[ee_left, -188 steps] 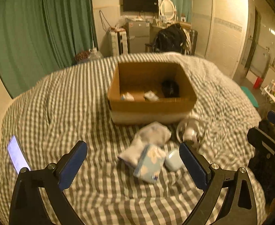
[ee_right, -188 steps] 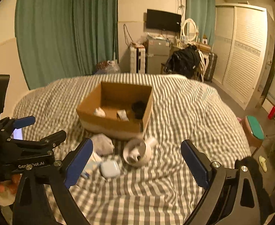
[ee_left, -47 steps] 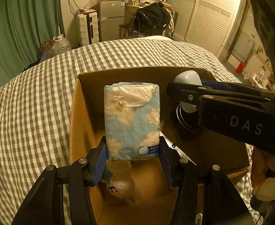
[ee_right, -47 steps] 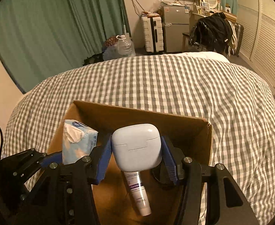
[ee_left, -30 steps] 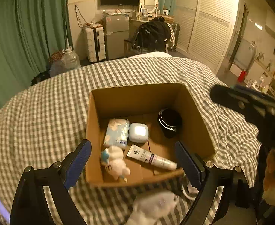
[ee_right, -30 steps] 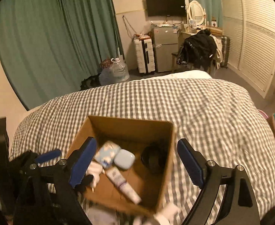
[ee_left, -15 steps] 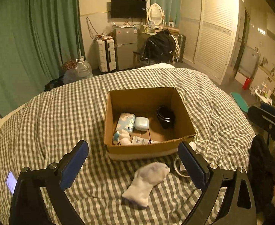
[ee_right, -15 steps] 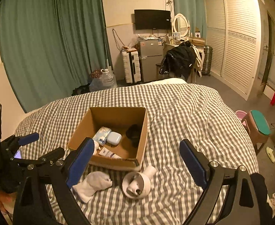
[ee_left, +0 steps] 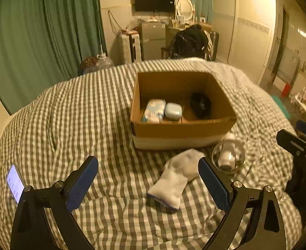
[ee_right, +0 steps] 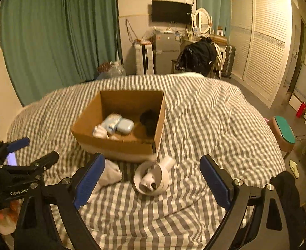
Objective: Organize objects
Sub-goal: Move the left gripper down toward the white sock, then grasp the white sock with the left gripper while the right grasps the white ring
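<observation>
Cardboard box (ee_left: 182, 129) rectangular; white sock (ee_left: 179, 174) soft, limp.

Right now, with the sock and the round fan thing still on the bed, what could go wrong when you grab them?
The white sock is limp, so the left hand-held gripper might also pinch a fold of the checked blanket. The round handheld fan lies right against the cardboard box, so the right hand-held gripper could bump the box or let the fan roll.
</observation>
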A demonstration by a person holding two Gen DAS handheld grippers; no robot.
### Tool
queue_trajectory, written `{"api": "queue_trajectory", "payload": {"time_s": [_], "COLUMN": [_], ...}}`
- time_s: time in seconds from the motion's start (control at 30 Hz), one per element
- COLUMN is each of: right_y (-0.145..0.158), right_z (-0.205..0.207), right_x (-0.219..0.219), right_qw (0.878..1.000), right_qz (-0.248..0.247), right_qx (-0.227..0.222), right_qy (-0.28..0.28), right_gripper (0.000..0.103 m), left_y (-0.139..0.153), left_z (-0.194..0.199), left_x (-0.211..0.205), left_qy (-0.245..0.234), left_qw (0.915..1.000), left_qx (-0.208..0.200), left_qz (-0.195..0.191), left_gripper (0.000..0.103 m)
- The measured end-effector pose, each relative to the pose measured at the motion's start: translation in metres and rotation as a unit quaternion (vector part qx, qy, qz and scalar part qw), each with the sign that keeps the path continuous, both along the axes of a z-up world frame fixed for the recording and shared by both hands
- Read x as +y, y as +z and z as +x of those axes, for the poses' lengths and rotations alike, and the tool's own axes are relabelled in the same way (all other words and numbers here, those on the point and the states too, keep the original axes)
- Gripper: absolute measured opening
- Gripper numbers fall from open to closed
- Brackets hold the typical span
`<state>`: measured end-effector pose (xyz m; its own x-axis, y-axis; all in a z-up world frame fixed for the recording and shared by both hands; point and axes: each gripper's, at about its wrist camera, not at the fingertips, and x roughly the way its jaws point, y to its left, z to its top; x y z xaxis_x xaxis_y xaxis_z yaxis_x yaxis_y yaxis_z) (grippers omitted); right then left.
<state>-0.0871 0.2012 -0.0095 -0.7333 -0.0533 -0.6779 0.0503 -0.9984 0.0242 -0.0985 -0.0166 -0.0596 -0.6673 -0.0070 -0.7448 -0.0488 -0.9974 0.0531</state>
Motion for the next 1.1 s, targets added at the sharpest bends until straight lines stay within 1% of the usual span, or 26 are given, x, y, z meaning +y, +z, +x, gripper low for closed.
{"api": "queue_trajectory", "payload": {"time_s": [0.13,0.3,0.4,0.5,0.6,0.67,0.77,0.8,0.87,0.93,1.03,1.1], "right_y": [-0.028,-0.064,-0.083,-0.097,-0.111,-0.119,-0.131,-0.134,-0.139,-0.146,-0.154,-0.16], "right_z": [-0.005,-0.016,-0.025,-0.034,-0.044,-0.05,-0.059,-0.061,-0.067,-0.072,-0.078,-0.082], "right_x": [-0.003,-0.001,0.001,-0.001,-0.007,-0.012,-0.016,-0.017,-0.018,-0.019,-0.019,-0.019], "right_qw": [1.0,0.998,0.997,0.995,0.993,0.992,0.989,0.989,0.988,0.986,0.985,0.983], "right_qz": [0.011,0.02,0.024,0.023,0.028,0.035,0.046,0.045,0.046,0.045,0.045,0.046], "right_qx": [-0.024,-0.056,-0.075,-0.093,-0.111,-0.121,-0.134,-0.137,-0.143,-0.152,-0.163,-0.172], "right_qy": [0.006,0.008,0.008,0.011,0.023,0.03,0.035,0.038,0.042,0.044,0.044,0.046], "right_gripper": [0.093,0.093,0.093,0.093,0.093,0.093,0.093,0.093,0.093,0.093,0.093,0.093], "left_y": [-0.028,-0.066,-0.084,-0.098,-0.111,-0.119,-0.127,-0.131,-0.137,-0.146,-0.148,-0.143], "left_z": [-0.002,-0.011,-0.019,-0.026,-0.035,-0.041,-0.047,-0.05,-0.055,-0.062,-0.066,-0.065], "left_x": [0.008,0.023,0.026,0.026,0.028,0.03,0.032,0.033,0.033,0.031,0.022,0.016], "left_qy": [-0.008,-0.031,-0.037,-0.042,-0.042,-0.042,-0.052,-0.054,-0.058,-0.06,-0.052,-0.05], "left_qw": [0.9997,0.9978,0.9959,0.9943,0.9928,0.992,0.9904,0.9898,0.9883,0.9853,0.9842,0.9847], "left_qx": [-0.021,-0.054,-0.08,-0.098,-0.112,-0.119,-0.128,-0.131,-0.141,-0.16,-0.167,-0.161], "left_qz": [-0.005,-0.023,-0.018,-0.003,-0.003,-0.011,-0.008,-0.007,-0.004,0.007,0.028,0.043], "left_gripper": [0.099,0.099,0.099,0.099,0.099,0.099,0.099,0.097,0.087,0.064,0.052,0.047]}}
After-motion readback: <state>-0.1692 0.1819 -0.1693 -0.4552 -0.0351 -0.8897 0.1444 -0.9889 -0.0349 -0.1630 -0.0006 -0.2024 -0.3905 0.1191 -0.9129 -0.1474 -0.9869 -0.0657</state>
